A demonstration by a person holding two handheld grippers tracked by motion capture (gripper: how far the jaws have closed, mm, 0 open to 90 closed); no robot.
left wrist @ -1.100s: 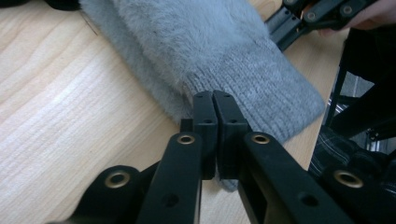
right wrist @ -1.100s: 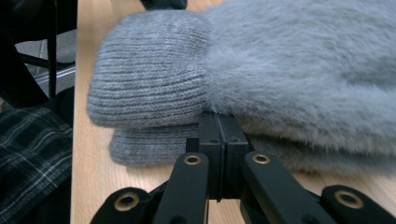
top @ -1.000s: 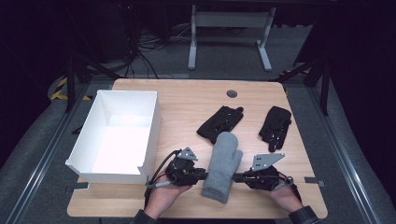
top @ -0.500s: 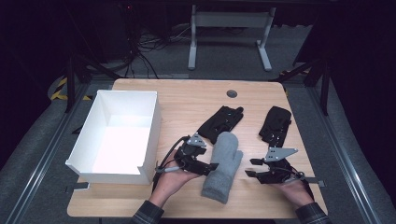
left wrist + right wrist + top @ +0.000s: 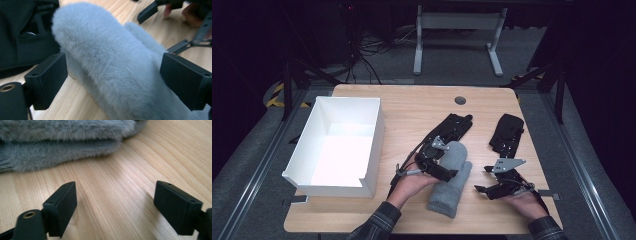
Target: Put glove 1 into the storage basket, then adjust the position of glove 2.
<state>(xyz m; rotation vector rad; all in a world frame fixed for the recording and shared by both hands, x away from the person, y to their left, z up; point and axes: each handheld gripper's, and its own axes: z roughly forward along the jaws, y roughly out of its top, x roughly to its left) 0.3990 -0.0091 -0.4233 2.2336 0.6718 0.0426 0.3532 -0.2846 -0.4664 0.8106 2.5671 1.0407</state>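
Observation:
A grey fuzzy mitten (image 5: pixel 451 189) lies lengthwise on the wooden table (image 5: pixel 412 112) near the front edge; in the right gripper view its edge (image 5: pixel 57 147) shows two stacked layers. My left gripper (image 5: pixel 448 173) sits over the mitten's upper part. Its jaws have just been opening and now straddle the mitten (image 5: pixel 110 62) without pressing it. My right gripper (image 5: pixel 481 188) rests just right of the mitten. Its jaws (image 5: pixel 115 205) have also just been opening, and between them is bare wood.
A white open box (image 5: pixel 337 145) stands at the table's left. Two black gloves lie beyond the mitten, one (image 5: pixel 453 129) at the centre and one (image 5: pixel 508 132) to the right. A dark round grommet (image 5: pixel 460 100) sits near the far edge. Dark floor and stands surround the table.
Both grippers have opened and let go of the mitten's sides. The left hand has moved farther in and to the right over the mitten. The right has drawn slightly away from it.

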